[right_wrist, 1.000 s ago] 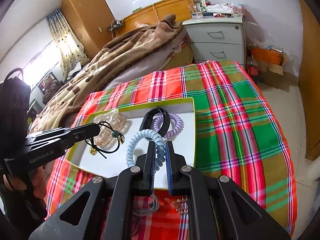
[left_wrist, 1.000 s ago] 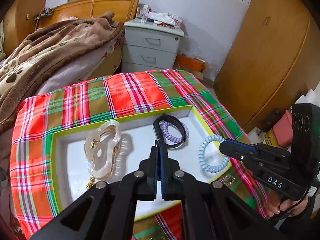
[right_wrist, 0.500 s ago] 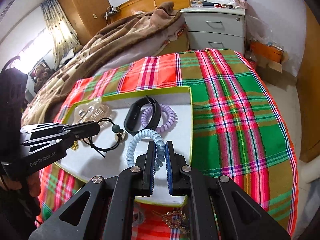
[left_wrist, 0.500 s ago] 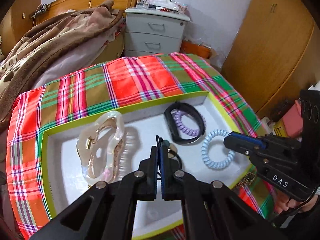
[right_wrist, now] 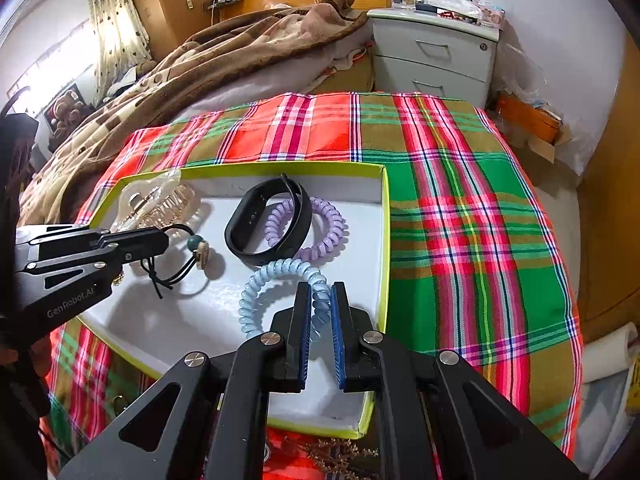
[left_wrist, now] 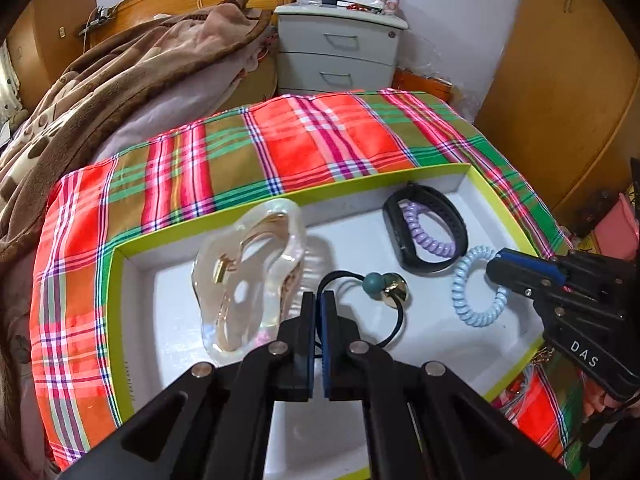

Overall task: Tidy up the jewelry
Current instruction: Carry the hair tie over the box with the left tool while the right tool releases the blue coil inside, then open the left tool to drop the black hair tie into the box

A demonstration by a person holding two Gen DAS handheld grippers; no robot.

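Note:
A white tray with a lime rim (left_wrist: 280,205) (right_wrist: 385,240) lies on a plaid cloth. My left gripper (left_wrist: 318,300) (right_wrist: 160,238) is shut on a black hair tie with a teal bead and gold charm (left_wrist: 378,284) (right_wrist: 196,248), low over the tray. My right gripper (right_wrist: 320,292) (left_wrist: 494,270) is shut on a light blue spiral hair tie (right_wrist: 276,280) (left_wrist: 478,288), low over the tray's right side. In the tray lie a clear hair claw (left_wrist: 244,272) (right_wrist: 154,204), a black wristband (left_wrist: 424,236) (right_wrist: 268,220) and a purple spiral tie (left_wrist: 426,236) (right_wrist: 320,228).
Gold jewelry (right_wrist: 340,456) lies on the cloth by the tray's near edge. The plaid cloth (right_wrist: 460,220) covers a small table. A bed with a brown blanket (left_wrist: 100,92) is at the left, a grey nightstand (left_wrist: 340,52) behind, and a wooden wardrobe (left_wrist: 560,80) at the right.
Both grippers have moved forward and down over the tray with their hair ties. The black tie and the blue spiral tie now hang lower, near the tray floor.

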